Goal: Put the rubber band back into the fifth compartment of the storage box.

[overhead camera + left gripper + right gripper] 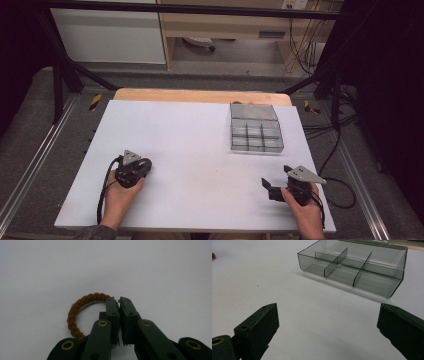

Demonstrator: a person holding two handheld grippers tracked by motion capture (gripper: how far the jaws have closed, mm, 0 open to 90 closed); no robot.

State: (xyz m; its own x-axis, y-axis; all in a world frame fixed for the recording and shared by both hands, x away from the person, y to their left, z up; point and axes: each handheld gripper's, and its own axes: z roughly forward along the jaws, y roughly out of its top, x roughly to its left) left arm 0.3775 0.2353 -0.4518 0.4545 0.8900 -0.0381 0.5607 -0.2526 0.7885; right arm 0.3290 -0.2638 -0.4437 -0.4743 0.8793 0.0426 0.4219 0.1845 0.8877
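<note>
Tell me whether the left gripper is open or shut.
Shut: the left gripper has its jaws pressed together on the brown braided ring on the table.

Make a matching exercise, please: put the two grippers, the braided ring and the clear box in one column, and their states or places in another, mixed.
1. left gripper
2. right gripper
3. brown braided ring
4. clear divided box

a. compartments empty, far right of the table
b. fingers wide apart
c. fingers shut on the ring
d. pinched at one side, lying on the white table

Pairs: 1-c, 2-b, 3-d, 4-a
</note>
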